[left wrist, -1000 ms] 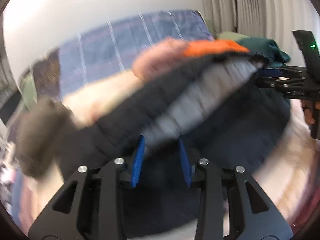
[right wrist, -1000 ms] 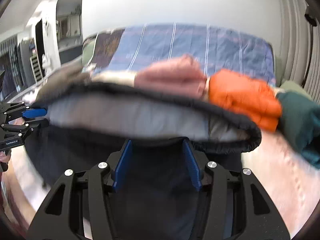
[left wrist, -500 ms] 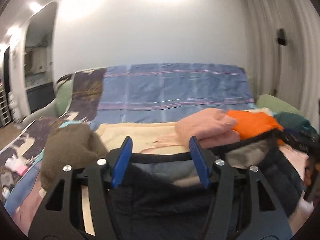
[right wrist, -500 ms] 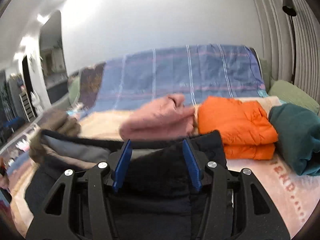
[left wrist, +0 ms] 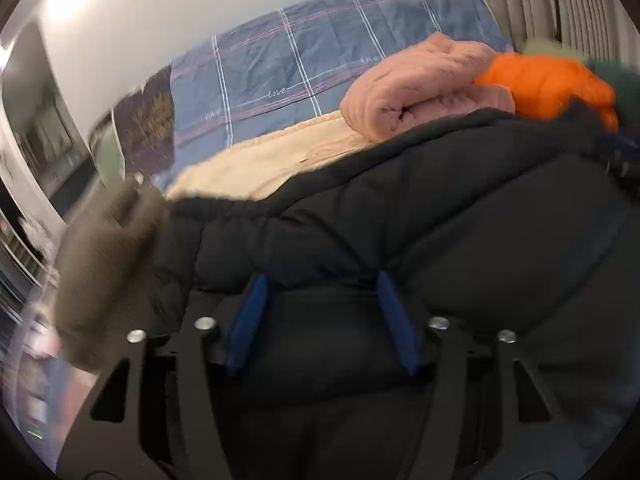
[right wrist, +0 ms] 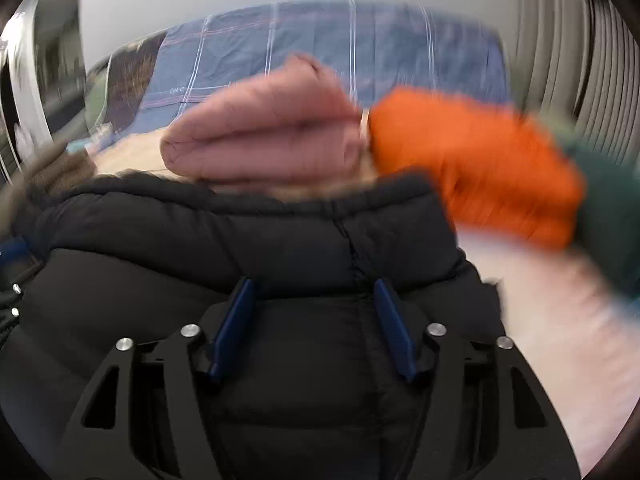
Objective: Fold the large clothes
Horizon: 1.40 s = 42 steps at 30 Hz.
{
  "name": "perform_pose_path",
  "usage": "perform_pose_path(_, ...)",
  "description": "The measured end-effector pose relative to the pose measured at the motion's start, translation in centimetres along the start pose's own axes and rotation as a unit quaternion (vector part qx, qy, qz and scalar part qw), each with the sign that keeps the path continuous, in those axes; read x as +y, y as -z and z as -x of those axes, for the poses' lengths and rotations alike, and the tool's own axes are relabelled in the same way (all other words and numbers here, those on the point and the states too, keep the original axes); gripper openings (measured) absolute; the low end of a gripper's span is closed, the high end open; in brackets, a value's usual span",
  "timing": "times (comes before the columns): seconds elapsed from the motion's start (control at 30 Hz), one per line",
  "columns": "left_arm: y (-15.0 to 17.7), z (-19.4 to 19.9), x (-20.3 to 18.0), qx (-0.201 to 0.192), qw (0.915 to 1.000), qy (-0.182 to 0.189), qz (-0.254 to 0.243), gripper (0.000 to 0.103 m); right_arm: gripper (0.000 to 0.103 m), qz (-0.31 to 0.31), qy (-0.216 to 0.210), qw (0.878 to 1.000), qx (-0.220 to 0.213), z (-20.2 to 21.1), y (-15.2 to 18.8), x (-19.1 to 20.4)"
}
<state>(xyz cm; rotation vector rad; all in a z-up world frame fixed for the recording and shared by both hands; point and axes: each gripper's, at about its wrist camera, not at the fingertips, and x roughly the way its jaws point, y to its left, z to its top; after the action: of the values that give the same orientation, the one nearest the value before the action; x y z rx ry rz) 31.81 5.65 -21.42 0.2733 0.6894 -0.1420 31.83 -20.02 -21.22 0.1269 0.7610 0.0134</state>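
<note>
- The black jacket (left wrist: 420, 208) lay on the bed, filling the lower half of both wrist views, its quilted panels bunched into a thick fold along the far edge.
- The left gripper (left wrist: 320, 280) stood over the jacket with its blue pads (left wrist: 250, 316) spread apart; dark fabric showed between them, but the pads did not press on it.
- The right gripper (right wrist: 314, 286) likewise sat over the jacket beside a seam; its jaws were opening, with fabric between the blue pads (right wrist: 234, 320) and no grip on it.
- A brown garment (left wrist: 108, 264), blurred, lay touching the jacket's left end.
- A cream blanket (left wrist: 264, 160) covered the bed just beyond the jacket.
- A folded pink garment (left wrist: 420, 88) rested on the blanket behind the jacket, with a folded orange jacket (right wrist: 480, 168) touching its right side.
- A dark green garment (right wrist: 608, 208) lay against the orange jacket's right side, heavily blurred.
- A blue checked cover (left wrist: 304, 52) draped the backrest behind the pile; the word "love" was legible in script along one of its white lines. Other lettering there was too small to read.
- Pale pleated curtains (right wrist: 560, 60) hung at the right.
</note>
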Motion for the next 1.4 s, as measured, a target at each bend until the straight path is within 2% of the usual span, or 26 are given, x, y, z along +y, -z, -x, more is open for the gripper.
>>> perform_pose_path(0.07,0.4,-0.4,1.5,0.009,0.9985,0.032,0.044,0.063,0.064,0.013,0.014,1.000,0.001,0.2,0.1,0.4)
perform_pose_path(0.17,0.6,-0.2,1.3,0.008,0.9990,0.019,0.040,0.063,0.066,0.037,0.042,0.998,0.004,0.7,0.0,1.3)
perform_pose_path(0.23,0.2,0.7,1.0,0.009,0.9994,0.004,0.033,0.062,0.066,0.027,0.047,0.999,0.003,1.9,-0.9,1.5)
perform_pose_path(0.3,-1.1,2.0,2.0,-0.011,0.9986,0.020,0.047,0.061,0.068,0.005,0.033,0.999,-0.023,3.2,-2.4,1.5)
perform_pose_path(0.4,-3.9,3.0,2.6,-0.035,0.9960,0.036,0.074,0.063,0.077,0.005,0.041,0.998,-0.041,3.6,-4.7,2.9)
perform_pose_path(0.5,-5.9,1.3,1.8,-0.022,0.9970,0.018,0.072,0.072,0.080,0.018,0.044,0.999,-0.012,1.1,-5.3,4.5)
perform_pose_path(0.53,-6.2,0.3,1.6,-0.009,0.9971,0.013,0.074,0.074,0.082,0.028,0.047,0.998,0.012,-0.5,-4.8,5.0)
perform_pose_path(0.6,-5.4,-3.1,1.6,0.040,0.9960,-0.026,0.075,0.081,0.089,0.045,0.042,0.997,0.047,-3.6,-3.3,5.2)
perform_pose_path(0.63,-4.5,-4.6,1.7,0.055,0.9948,-0.039,0.077,0.083,0.090,0.023,0.027,0.999,0.040,-4.2,-3.1,4.5)
perform_pose_path(0.7,-3.4,-5.6,3.7,0.058,0.9897,-0.006,0.130,0.083,0.090,0.012,0.020,0.999,0.042,-4.4,-2.9,4.0)
perform_pose_path(0.73,-3.3,-5.6,4.2,0.061,0.9885,-0.005,0.139,0.083,0.090,0.017,0.021,0.999,0.040,-4.5,-2.8,4.1)
perform_pose_path(0.97,-2.4,-5.9,4.1,0.055,0.9894,-0.007,0.134,0.083,0.090,0.022,0.029,0.999,0.023,-4.6,-1.9,4.2)
perform_pose_path(1.23,-2.2,-6.5,3.8,0.062,0.9893,-0.008,0.131,0.084,0.091,0.031,0.037,0.998,0.027,-4.9,-1.8,4.3)
perform_pose_path(1.33,-2.6,-5.6,4.0,0.060,0.9902,-0.014,0.125,0.083,0.090,0.043,0.046,0.998,0.025,-2.5,-2.1,4.2)
perform_pose_path(1.4,-2.7,-3.4,4.6,0.043,0.9915,-0.016,0.122,0.083,0.090,0.048,0.061,0.997,-0.011,0.2,-2.3,3.1)
